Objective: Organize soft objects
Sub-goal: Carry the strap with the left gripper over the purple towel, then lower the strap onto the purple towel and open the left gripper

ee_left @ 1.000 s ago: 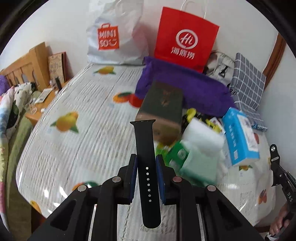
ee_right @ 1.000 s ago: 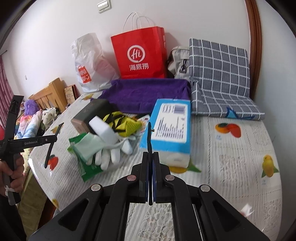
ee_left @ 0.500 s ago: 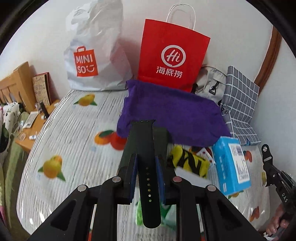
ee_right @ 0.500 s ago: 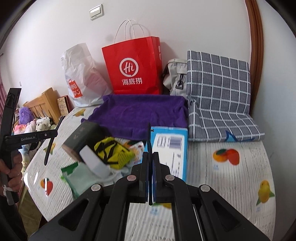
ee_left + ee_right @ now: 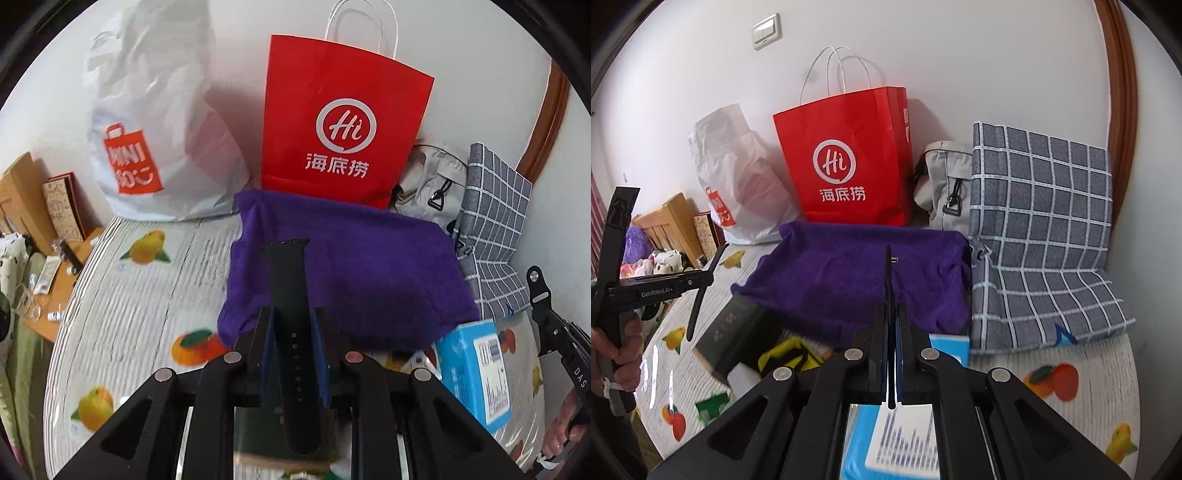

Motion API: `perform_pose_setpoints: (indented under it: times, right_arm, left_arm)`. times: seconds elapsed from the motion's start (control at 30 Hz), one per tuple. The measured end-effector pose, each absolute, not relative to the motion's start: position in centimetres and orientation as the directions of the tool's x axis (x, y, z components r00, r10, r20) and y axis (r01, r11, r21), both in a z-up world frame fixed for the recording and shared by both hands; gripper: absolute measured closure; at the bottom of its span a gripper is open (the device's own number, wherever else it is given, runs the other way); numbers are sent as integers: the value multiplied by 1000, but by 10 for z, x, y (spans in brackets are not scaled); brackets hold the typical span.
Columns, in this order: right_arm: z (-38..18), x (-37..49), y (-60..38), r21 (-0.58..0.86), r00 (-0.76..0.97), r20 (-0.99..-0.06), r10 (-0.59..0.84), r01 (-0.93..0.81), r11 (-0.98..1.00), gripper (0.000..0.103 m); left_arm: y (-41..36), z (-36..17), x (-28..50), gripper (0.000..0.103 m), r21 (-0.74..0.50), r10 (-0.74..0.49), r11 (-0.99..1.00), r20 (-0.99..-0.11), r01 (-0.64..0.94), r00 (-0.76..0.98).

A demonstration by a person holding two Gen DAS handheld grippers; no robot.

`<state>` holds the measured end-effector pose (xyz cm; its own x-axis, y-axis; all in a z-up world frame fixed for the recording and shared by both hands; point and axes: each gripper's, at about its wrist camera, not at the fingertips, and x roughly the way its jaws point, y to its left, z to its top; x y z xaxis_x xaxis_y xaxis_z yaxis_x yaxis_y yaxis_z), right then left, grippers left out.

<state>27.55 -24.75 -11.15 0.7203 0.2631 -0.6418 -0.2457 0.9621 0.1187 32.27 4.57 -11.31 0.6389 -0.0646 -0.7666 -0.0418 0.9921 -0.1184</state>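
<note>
Your left gripper is clamping the holed watch strap flat between its pads, while your right gripper is pinching the other strap edge-on. You are holding both above the purple towel, likely so they can be laid there, away from the boxes.

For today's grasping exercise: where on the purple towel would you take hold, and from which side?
Grip the purple towel at its near left corner, which juts out over the tablecloth, coming from the front-left. The grey checked cushion crowds its right edge and the red paper bag its back. Both grippers are already shut on watch straps.
</note>
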Motion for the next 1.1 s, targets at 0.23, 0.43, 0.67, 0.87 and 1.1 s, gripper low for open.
perform_pose_setpoints:
  times: [0.23,0.43,0.67,0.87,1.1]
  right_arm:
    - [-113,315,-241,101,714,-651,259,-256,961,100]
    - [-124,349,-240,107,704,-658,265,-261,959,100]
    - [-146,390,-244,140,670,-686,284,-262,955,100]
    - [-174,418,-248,155,617,-732,288,-260,953,100]
    - [-199,438,-254,194,550,-778,305,-252,948,100]
  left_arm:
    - [43,-112,361,84,-113,-67,993,-761,-30,645]
    - [40,-123,394,83,-116,-82,993,-783,-16,617]
    - [39,-139,429,83,-131,-103,991,-800,-5,591]
    - [47,-158,455,83,-155,-115,988,-825,-27,553]
    - [49,-178,477,83,-163,-123,986,-848,-32,515]
